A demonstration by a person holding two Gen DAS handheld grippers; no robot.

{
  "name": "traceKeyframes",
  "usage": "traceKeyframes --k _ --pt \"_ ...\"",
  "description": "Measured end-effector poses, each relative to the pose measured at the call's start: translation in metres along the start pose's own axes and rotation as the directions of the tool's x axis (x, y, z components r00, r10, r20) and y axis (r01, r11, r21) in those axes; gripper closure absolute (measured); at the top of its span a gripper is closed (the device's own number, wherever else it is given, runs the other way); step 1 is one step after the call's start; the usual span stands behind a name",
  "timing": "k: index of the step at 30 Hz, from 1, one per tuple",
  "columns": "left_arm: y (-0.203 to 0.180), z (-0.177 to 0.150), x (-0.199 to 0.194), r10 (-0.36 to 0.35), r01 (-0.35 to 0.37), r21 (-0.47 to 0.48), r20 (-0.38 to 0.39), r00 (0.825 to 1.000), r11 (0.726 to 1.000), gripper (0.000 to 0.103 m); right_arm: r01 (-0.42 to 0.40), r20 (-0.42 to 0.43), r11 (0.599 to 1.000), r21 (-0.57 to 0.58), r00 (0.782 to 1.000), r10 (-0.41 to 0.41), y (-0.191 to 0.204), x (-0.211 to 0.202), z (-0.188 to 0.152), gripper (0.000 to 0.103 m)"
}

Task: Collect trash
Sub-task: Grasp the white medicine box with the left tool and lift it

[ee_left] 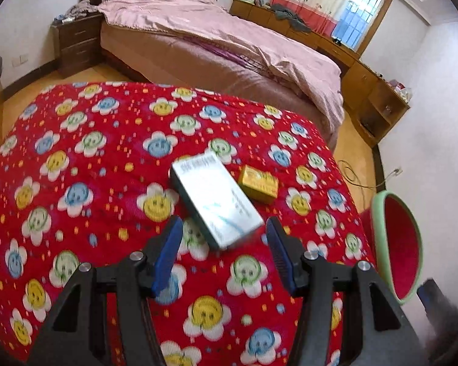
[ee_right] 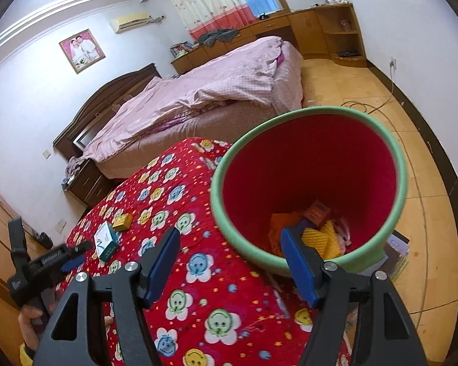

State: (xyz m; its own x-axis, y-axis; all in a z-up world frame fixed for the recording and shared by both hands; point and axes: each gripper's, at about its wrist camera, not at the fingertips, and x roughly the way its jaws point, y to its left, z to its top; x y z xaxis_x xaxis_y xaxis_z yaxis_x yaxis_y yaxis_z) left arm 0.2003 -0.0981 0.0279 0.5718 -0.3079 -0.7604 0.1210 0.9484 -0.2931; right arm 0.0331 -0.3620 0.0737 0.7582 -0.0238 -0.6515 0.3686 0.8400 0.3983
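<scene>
Two handheld grippers angle downward over the red flower-print worktop (ee_left: pixel 76 158): our left gripper (ee_left: pixel 223 238) hovers with jaws parted and empty, the near end of a white box (ee_left: pixel 215 201) lying on the cloth between its blue pads, a small yellow box (ee_left: pixel 259 184) just beyond it. Our right gripper (ee_right: pixel 232 253), jaws likewise apart and holding nothing, points at the green-rimmed red bin (ee_right: pixel 308 164) beside the worktop, wrappers and a small carton in its bottom. Our left hand (ee_right: pixel 30 323) grips its handle at lower left.
</scene>
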Motion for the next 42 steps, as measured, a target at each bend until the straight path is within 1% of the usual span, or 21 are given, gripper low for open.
traceKeyframes --k 2,6,8,9,11,13,16,19,22,24,28,30,32,34,40,42 --pt "-0.002 0.007 0.011 0.033 -0.033 0.010 -0.007 0.999 0.999 0.046 -0.002 -0.009 1.000 -0.006 1.000 0.002 0.003 0.004 0.000 0.032" --pt "-0.004 0.013 0.036 0.091 -0.091 0.000 -0.052 0.995 0.996 0.044 -0.008 -0.023 1.000 -0.008 1.000 0.008 0.007 0.011 0.000 0.032" --pt "-0.004 0.014 0.046 0.094 -0.094 -0.009 -0.065 0.993 0.995 0.042 -0.010 -0.028 1.000 -0.012 1.000 0.009 0.007 0.014 0.001 0.032" --pt "-0.004 0.013 0.049 0.090 -0.091 -0.016 -0.065 0.994 0.996 0.038 -0.010 -0.028 1.000 -0.014 1.000 0.010 0.007 0.015 0.001 0.032" --pt "-0.006 0.012 0.053 0.090 -0.092 -0.026 -0.063 0.994 0.995 0.037 -0.008 -0.030 1.000 -0.018 1.000 0.008 0.007 0.016 0.001 0.032" --pt "-0.011 0.010 0.060 0.113 -0.114 -0.008 -0.070 0.991 0.993 0.037 -0.007 -0.036 1.000 -0.016 0.999 0.007 0.007 0.019 0.001 0.032" --pt "-0.016 0.010 0.061 0.134 -0.133 0.031 -0.061 0.989 0.991 0.036 -0.007 -0.044 1.000 -0.014 0.999 0.007 0.006 0.021 0.000 0.032" --pt "-0.015 0.009 0.060 0.131 -0.127 0.056 -0.057 0.990 0.990 0.036 -0.006 -0.046 1.000 -0.017 0.999 0.005 0.008 0.021 -0.001 0.032" --pt "-0.012 0.008 0.056 0.124 -0.121 0.067 -0.054 0.991 0.990 0.041 -0.006 -0.048 1.000 -0.029 0.999 0.004 0.014 0.022 0.000 0.032" --pt "-0.009 0.008 0.049 0.125 -0.121 0.080 -0.043 0.991 0.989 0.044 -0.008 -0.051 0.999 -0.038 0.999 0.006 0.020 0.023 0.000 0.032" --pt "0.001 0.014 0.031 0.103 -0.101 0.085 -0.015 0.995 0.991 0.046 -0.016 -0.055 0.998 -0.065 0.998 0.013 0.033 0.025 0.001 0.032" --pt "0.010 0.017 0.019 0.084 -0.084 0.074 0.000 0.996 0.994 0.049 -0.023 -0.058 0.997 -0.079 0.998 0.018 0.043 0.027 0.001 0.032" --pt "0.022 0.019 0.010 0.068 -0.069 0.057 0.012 0.998 0.996 0.050 -0.031 -0.063 0.995 -0.091 0.998 0.026 0.052 0.029 0.002 0.032" --pt "0.033 0.019 0.004 0.071 -0.072 0.045 0.026 0.997 0.996 0.050 -0.040 -0.071 0.994 -0.103 0.997 0.032 0.064 0.034 0.002 0.032" --pt "0.069 0.019 -0.008 0.110 -0.110 -0.001 0.078 0.991 0.994 0.050 -0.051 -0.094 0.988 -0.145 0.995 0.037 0.099 0.053 -0.002 0.032" --pt "0.083 0.018 -0.006 0.109 -0.106 -0.038 0.084 0.990 0.994 0.050 -0.060 -0.107 0.986 -0.157 0.993 0.043 0.113 0.064 -0.004 0.032"
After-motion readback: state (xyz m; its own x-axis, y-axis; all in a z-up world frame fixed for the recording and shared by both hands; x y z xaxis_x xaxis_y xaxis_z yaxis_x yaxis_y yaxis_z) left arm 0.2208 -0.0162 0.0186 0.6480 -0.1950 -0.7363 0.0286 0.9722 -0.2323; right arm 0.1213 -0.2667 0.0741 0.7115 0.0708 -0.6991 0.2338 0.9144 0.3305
